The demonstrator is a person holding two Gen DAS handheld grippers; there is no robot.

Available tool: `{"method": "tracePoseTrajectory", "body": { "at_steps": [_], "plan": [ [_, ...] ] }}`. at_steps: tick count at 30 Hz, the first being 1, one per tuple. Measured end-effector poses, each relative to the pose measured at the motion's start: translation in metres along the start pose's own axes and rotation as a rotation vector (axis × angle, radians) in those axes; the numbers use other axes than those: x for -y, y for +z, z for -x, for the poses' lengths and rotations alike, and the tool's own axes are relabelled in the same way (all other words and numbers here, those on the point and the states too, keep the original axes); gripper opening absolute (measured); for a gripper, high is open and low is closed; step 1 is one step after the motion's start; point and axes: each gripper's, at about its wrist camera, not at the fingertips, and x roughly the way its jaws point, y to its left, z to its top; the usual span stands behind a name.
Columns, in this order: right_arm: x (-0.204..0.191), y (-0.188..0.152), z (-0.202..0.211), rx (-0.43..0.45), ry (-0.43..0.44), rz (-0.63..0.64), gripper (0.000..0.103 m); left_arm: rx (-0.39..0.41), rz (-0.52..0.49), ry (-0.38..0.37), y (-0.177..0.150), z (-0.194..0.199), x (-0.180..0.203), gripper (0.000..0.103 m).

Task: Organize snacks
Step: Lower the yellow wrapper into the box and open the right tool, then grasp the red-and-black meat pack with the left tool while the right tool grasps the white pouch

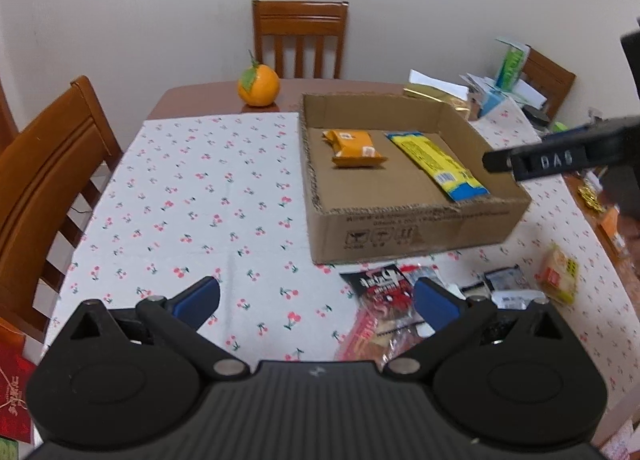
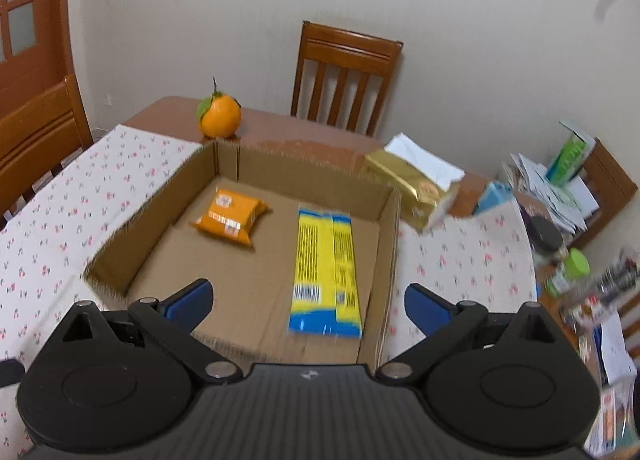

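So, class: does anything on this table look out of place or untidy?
Yes. Several snack packets lie loose on the tablecloth in front of the cardboard box, overlapping. Only the orange packet and yellow packet are inside.

A: What's unreadable?
B: The print on the cardboard box [image 1: 404, 232] front is too small. The red-and-black snack packet [image 1: 384, 292] is half hidden behind the left gripper [image 1: 316, 300].
A: And on the right wrist view?
B: The clutter [image 2: 600, 292] at the counter's right end is smeared by blur, and the picture's edge cuts it off.
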Motion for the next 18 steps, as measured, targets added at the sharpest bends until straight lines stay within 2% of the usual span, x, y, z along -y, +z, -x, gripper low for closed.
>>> {"method": "tracePoseTrajectory", "body": {
  "at_steps": [8,18],
  "plan": [
    [-0.005,-0.043,0.014,-0.055,-0.034,-0.086,0.103,-0.035,-0.027,-0.057,-0.011,-0.001,-0.003,0.102],
    [-0.015,-0.105,0.019,-0.172,-0.054,-0.179,0.103,-0.065,-0.082,-0.087,-0.022,-0.001,0.002,0.102]
  ]
}}
